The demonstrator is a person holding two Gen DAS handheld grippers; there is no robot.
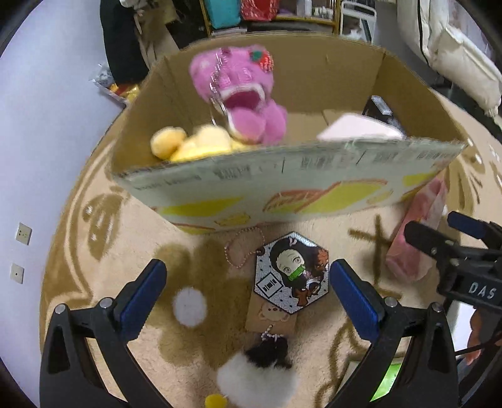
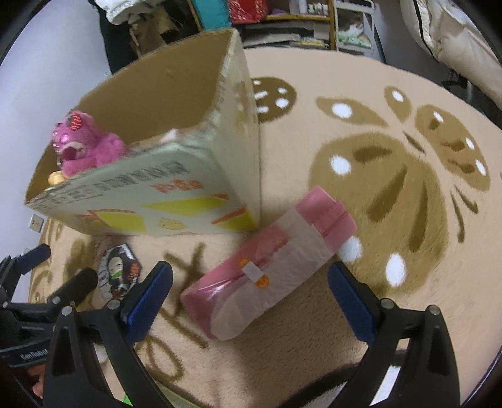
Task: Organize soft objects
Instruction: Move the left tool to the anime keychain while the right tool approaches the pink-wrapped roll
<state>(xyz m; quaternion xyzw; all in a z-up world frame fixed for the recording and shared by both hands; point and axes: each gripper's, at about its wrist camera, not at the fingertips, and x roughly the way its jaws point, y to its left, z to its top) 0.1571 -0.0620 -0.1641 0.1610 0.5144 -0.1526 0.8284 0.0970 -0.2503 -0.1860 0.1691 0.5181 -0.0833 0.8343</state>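
Observation:
A pink plush bear [image 1: 241, 91] is over the open cardboard box [image 1: 282, 185], above a yellow plush [image 1: 194, 142] and a pale pink item [image 1: 360, 128] inside; it is blurred and no gripper touches it. The bear [image 2: 84, 144] also shows in the right wrist view. My left gripper [image 1: 248, 295] is open over the rug, around a hexagonal anime charm [image 1: 291, 273]; a black-and-white plush keychain [image 1: 260, 367] lies below it. My right gripper [image 2: 251, 295] is open, straddling a pink wrapped tissue pack [image 2: 269, 270] beside the box [image 2: 175, 201].
A beige rug with brown bear pattern [image 2: 376, 175] covers the floor. A white wall [image 1: 47, 125] is at left. Shelves with boxes [image 1: 269, 15] and white bedding [image 2: 455, 44] stand behind. A white pompom [image 1: 189, 306] lies on the rug.

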